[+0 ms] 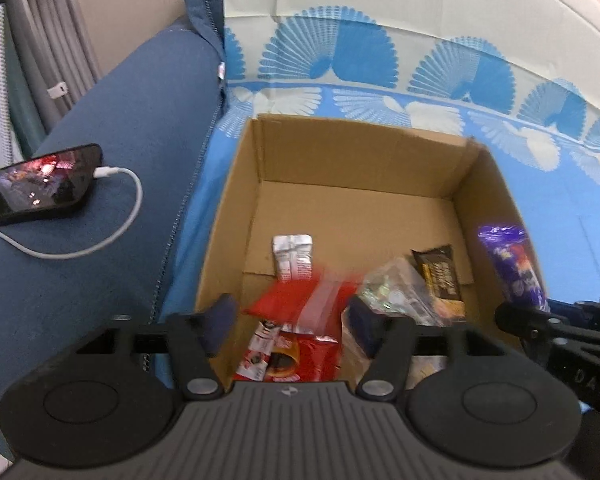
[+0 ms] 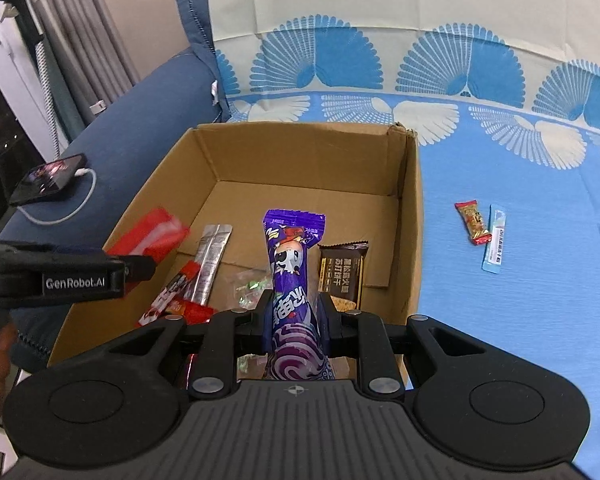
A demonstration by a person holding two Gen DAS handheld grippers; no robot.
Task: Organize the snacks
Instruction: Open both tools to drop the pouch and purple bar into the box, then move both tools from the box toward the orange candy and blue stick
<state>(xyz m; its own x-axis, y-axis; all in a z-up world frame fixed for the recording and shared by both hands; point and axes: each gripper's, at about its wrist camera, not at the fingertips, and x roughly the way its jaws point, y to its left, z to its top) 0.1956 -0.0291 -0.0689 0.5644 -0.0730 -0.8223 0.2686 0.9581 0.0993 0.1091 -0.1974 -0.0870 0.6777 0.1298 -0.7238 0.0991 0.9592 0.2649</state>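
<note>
An open cardboard box (image 1: pixel 380 160) (image 2: pixel 300 152) sits on a blue patterned sheet. In it lie a silver sachet (image 1: pixel 292 256) (image 2: pixel 211 260), a brown bar (image 1: pixel 438 276) (image 2: pixel 342 276), a clear candy bag (image 1: pixel 396 288) and red packets (image 1: pixel 287 356). My left gripper (image 1: pixel 291 316) is open above the box's near left; a blurred red packet (image 1: pixel 300 296) (image 2: pixel 151 236) is in mid-air between its fingers. My right gripper (image 2: pixel 293 316) is shut on a purple snack pack (image 2: pixel 293 280) (image 1: pixel 512 264), held upright over the box's near side.
A small red snack (image 2: pixel 472 222) and a light blue sachet (image 2: pixel 494 244) lie on the sheet right of the box. A phone (image 1: pixel 47 184) (image 2: pixel 47 180) with a white cable rests on the blue sofa arm at left. Curtains hang at far left.
</note>
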